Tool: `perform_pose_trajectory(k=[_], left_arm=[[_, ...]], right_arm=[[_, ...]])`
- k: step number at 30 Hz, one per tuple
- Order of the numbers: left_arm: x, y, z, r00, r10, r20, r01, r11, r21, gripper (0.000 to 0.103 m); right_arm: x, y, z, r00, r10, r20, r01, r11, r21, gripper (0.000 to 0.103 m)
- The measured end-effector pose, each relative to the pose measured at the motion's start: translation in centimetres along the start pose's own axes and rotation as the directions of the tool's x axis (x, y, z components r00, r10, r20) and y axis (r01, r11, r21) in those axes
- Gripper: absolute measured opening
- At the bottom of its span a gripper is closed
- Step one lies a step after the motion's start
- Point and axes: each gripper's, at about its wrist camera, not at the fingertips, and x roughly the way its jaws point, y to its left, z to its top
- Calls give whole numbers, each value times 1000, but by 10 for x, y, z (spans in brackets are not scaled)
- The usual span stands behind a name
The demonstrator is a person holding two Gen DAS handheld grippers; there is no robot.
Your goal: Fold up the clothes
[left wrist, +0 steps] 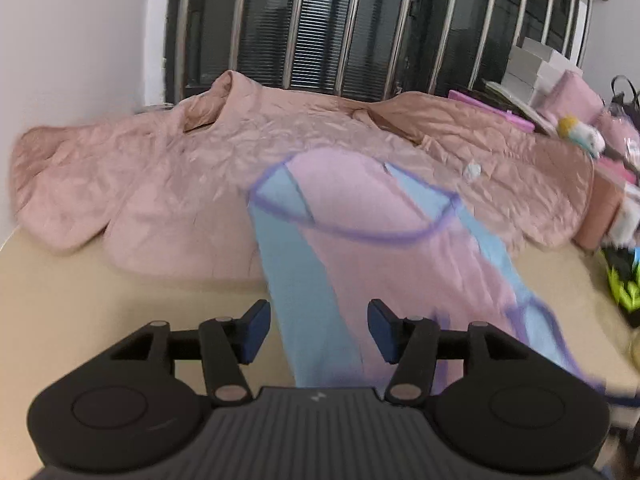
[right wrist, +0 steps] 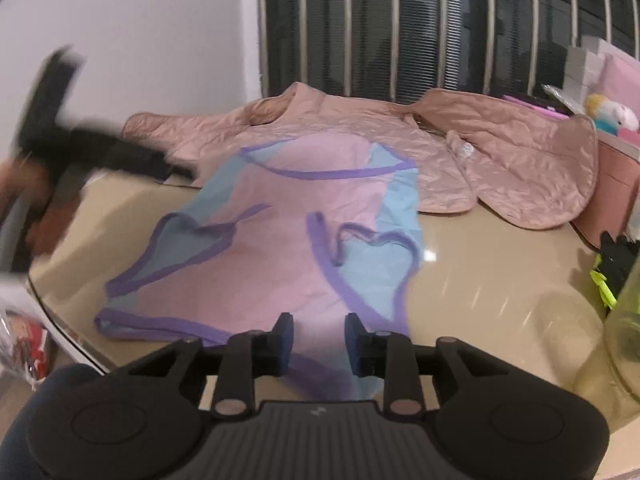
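Observation:
A pink and light-blue garment with purple trim lies spread on the beige table; it also shows in the left wrist view. Its sleeves are folded in over the body. My left gripper is open, its blue pads over the garment's left blue panel near the hem. It appears blurred at the left of the right wrist view. My right gripper is open above the garment's near edge, holding nothing.
A quilted pink jacket lies spread behind the garment, by the barred window. Boxes and a plush toy sit at the back right. Black and neon-green items and a yellowish bottle stand at the right edge.

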Motion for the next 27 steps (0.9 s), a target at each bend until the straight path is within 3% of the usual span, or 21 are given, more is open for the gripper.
perform_pose_trajectory(k=[6, 9, 13, 14, 16, 18, 19, 20, 21, 22, 27], left_arm=[[81, 24, 77, 996, 83, -27, -85, 994, -73, 55], [119, 35, 100, 988, 153, -28, -154, 986, -70, 63], [165, 50, 115, 986, 129, -103, -138, 986, -91, 62], [174, 54, 116, 986, 112, -122, -125, 986, -107, 59], [189, 57, 117, 983, 93, -161, -111, 988, -106, 39], [197, 57, 118, 980, 95, -174, -111, 990, -85, 26], [199, 56, 118, 980, 97, -173, -111, 991, -73, 14], [200, 57, 118, 980, 99, -172, -112, 992, -63, 10], [200, 58, 119, 981, 101, -165, -113, 992, -64, 3], [198, 61, 120, 983, 97, -157, -110, 991, -80, 2], [175, 84, 111, 982, 140, -123, -160, 972, -169, 1]], right_arm=[[1, 44, 7, 992, 124, 22, -121, 987, -110, 30], [4, 75, 14, 977, 210, 43, -199, 963, -182, 41], [26, 114, 19, 966, 260, 14, -249, 939, -238, 42], [33, 120, 19, 967, 255, -2, -248, 938, -241, 42], [45, 128, 17, 971, 236, -34, -237, 939, -250, 41], [51, 130, 16, 973, 224, -52, -229, 940, -252, 39], [52, 129, 16, 972, 227, -56, -234, 940, -248, 36], [53, 128, 16, 971, 231, -60, -239, 940, -243, 34], [54, 128, 17, 970, 235, -65, -243, 940, -239, 20], [55, 127, 17, 969, 238, -69, -248, 940, -234, 5], [54, 114, 18, 967, 238, -92, -253, 938, -238, 5]])
